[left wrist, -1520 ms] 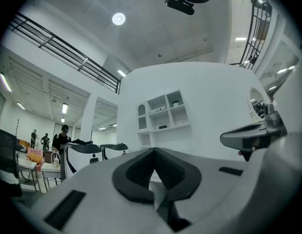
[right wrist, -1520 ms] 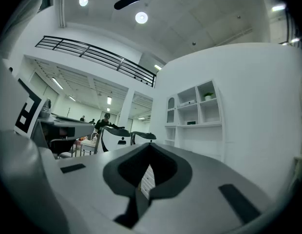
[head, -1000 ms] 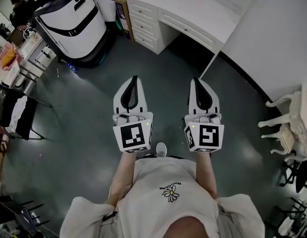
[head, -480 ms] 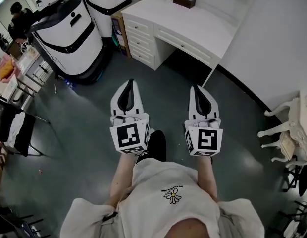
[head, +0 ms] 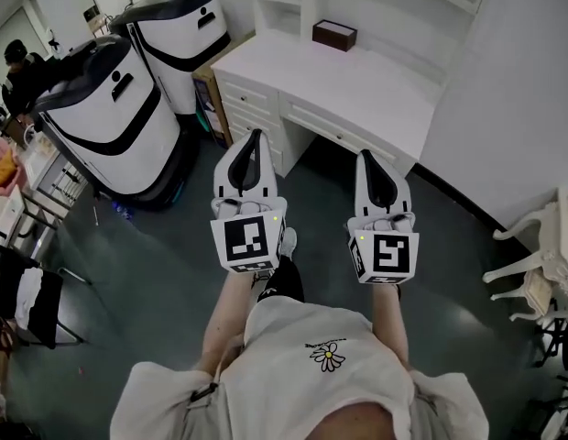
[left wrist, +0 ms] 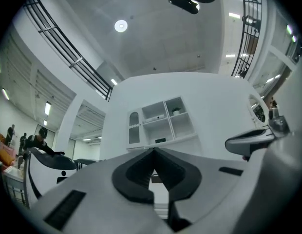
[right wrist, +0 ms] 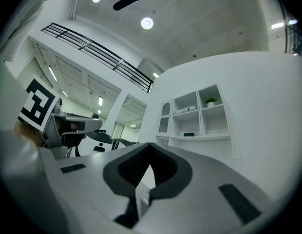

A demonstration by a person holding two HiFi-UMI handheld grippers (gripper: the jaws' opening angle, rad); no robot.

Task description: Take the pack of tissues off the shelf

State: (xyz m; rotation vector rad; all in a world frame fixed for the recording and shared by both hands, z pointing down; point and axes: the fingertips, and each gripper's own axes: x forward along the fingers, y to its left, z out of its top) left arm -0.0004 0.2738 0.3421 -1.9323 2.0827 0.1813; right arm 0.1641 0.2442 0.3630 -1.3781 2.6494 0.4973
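Drawing nearer than a second ago, the white counter [head: 357, 81] is now filling the top of the head view, and both grippers are riding higher and pointing at it. Closest in, the left gripper [head: 256, 140] and the right gripper [head: 368, 159] are being carried side by side at chest height over the grey floor [head: 174, 273]. Each one's jaws are pressed together with nothing between them, likely because the person is walking up and there is nothing within reach to grasp. Two white machines [head: 110, 117] are standing just beside the counter's left end. A dark box [head: 334, 35] is sitting near the counter's back edge.

Farthest off, the shelf [left wrist: 168, 118] is rising above the counter's back edge, its compartments open to the front. A pale, flat object [left wrist: 156, 117] is lying in the upper middle compartment, with a potted plant [left wrist: 176, 111] in the compartment to its right. That object is probably the pack of tissues, though it is too small to confirm. From the head view the shelf's upper part is running off the top of the frame, so its contents are not showing there.
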